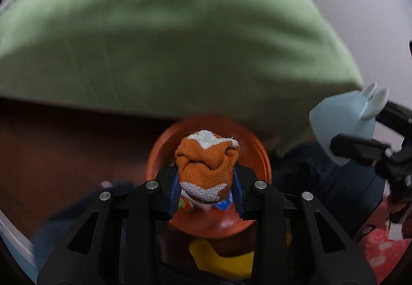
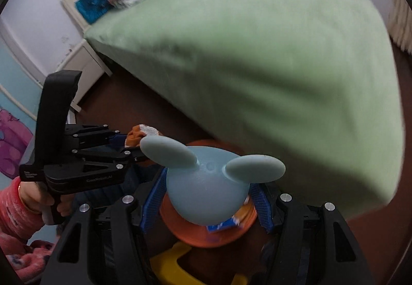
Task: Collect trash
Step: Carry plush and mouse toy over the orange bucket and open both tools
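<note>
So the trash here looks like two things, both already picked up. The balled-up orange sock (image 1: pixel 207 165) with the white fuzzy patches is pinched tight between the blue pads of the left gripper (image 1: pixel 208 188), and it's hanging right over the mouth of the orange bin (image 1: pixel 260 156), which makes sense if the plan is just to let go and have it fall in. The other piece is a pale blue cup with two round ears (image 2: pixel 207 188), held bottom-out in the right gripper (image 2: pixel 206 203), whose jaws are set fairly wide because the cup is a chunky thing and they're pressed against its sides. From the right wrist view that cup also sits above the bin, so I'd guess both are getting dumped in the same spot, one after the other. You can spot some blue and white wrapper-ish stuff already down inside the bin, though it's blurry. Both tools point steeply down, which fits a drop rather than a placing. A hand (image 2: pixel 33 194) in a fuzzy pink sleeve grips the left tool's handle. Just beside the bin on the dark floor there's something yellow (image 1: pixel 221 259), can't tell what. Behind it all is a big green bed cover (image 1: pixel 167 27), with a white cabinet (image 2: pixel 85 58) further back against the wall.
</note>
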`<state>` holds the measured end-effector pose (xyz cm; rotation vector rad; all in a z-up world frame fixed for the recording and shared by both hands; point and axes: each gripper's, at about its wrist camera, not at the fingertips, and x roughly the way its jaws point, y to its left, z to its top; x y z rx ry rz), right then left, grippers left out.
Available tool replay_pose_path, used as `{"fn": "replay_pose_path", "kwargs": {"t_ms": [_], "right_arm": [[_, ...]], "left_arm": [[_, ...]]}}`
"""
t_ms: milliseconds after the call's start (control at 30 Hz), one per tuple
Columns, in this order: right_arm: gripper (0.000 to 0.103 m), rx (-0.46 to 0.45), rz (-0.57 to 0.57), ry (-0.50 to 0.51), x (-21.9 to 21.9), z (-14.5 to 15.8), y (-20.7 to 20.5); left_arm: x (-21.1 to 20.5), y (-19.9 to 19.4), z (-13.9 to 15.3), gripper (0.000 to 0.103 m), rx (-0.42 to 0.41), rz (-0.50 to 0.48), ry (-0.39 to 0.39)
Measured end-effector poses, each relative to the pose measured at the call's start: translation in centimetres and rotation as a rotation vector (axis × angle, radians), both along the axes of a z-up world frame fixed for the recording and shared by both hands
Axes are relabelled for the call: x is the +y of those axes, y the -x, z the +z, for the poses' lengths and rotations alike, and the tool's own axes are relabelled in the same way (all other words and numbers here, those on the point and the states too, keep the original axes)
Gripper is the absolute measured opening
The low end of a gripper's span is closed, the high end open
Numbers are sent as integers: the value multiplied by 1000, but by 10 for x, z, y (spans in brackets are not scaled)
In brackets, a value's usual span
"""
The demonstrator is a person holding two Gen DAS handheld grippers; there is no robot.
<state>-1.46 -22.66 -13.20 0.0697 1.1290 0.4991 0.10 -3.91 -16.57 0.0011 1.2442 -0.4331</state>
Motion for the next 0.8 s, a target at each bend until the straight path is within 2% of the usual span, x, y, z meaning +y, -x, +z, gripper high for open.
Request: {"fn": "replay_pose_path", "kwargs": {"t_ms": [100, 267, 433, 633, 700, 767, 800], "right_arm": [[61, 140, -40, -12, -1, -50, 0], [61, 286, -89, 10, -4, -106, -2], [61, 324, -74, 52, 5, -124, -5], [61, 342, -63, 74, 13, -133, -4], [61, 344, -62, 77, 12, -134, -6], [61, 343, -59, 79, 10, -137, -8], [62, 342, -59, 80, 9, -137, -7]], "left_arm": [[-3, -2, -34, 32, 77, 16, -21], [-9, -2, -75, 32, 152, 33, -80], [-17, 3, -99, 32, 204, 41, -96], [-15, 7, -117, 32, 239, 37, -104], [-14, 7, -115, 33, 241, 36, -104], [-15, 4, -117, 35, 240, 43, -103], [-14, 3, -116, 44, 237, 53, -106]]}}
